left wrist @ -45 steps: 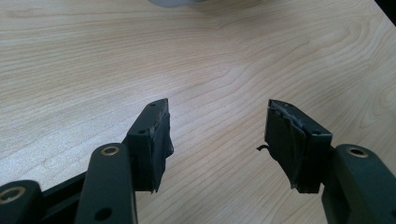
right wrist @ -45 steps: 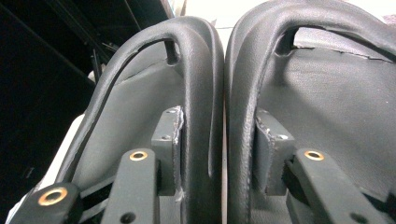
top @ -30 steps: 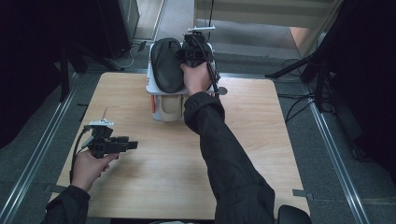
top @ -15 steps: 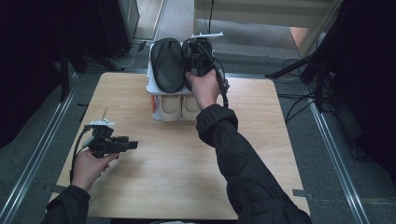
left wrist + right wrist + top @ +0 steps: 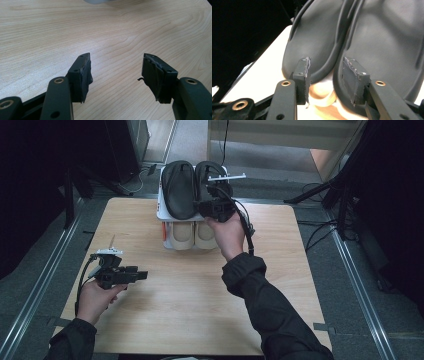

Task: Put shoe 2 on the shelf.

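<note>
High view: right claw (image 5: 214,195), jaws apart and empty, hovers at the black slippers (image 5: 179,187) on the rack (image 5: 161,210) (nothing grasped yet); left claw (image 5: 142,275) idles, released.

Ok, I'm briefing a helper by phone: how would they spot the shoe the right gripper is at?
At the table's far edge stands a white rack. Two black slippers lie on top. It is the right-hand slipper, under the right gripper, not over the cream pair below.
</note>
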Motion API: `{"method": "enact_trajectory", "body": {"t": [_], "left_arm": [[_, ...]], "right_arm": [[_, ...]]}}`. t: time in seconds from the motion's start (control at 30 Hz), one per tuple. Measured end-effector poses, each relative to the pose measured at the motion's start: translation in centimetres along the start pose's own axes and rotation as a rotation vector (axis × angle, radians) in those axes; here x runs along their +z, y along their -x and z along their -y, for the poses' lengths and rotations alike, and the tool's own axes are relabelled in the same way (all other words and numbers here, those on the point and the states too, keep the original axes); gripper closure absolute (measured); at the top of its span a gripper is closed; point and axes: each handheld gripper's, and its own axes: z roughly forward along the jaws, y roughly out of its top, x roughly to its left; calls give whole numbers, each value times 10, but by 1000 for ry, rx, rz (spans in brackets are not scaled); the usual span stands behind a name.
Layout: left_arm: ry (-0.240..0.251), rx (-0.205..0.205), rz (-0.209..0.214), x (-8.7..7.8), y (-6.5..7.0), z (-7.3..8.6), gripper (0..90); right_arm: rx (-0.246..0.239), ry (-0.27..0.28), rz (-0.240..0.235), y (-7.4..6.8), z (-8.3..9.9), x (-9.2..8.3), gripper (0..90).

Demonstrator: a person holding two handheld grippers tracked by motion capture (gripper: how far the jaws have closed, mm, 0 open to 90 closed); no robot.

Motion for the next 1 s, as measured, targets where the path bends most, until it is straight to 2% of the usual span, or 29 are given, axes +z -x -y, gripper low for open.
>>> {"method": "enact_trajectory", "body": {"t": [0.23,0.5,0.63,0.77,0.9,0.93,0.97,1.0], "left_arm": [[1,-2,-2,0,0,0,411],[3,0,-2,0,1,0,411],[3,4,0,0,1,0,411],[3,8,0,1,2,0,411],[10,9,1,1,3,0,411],[10,9,1,1,3,0,410],[10,16,2,1,3,0,410],[11,18,0,1,4,0,410]], "right_arm": [[-9,-15,-50,-3,22,-5,584],[-17,-25,-98,6,51,-15,581],[-43,-24,-128,9,68,-19,580],[-56,-27,-160,13,87,-18,577],[-96,-23,-178,18,106,-14,565],[-96,-23,-178,18,106,-14,565],[-85,-36,-199,22,116,-11,562],[-86,-39,-201,23,119,-10,562]]}}
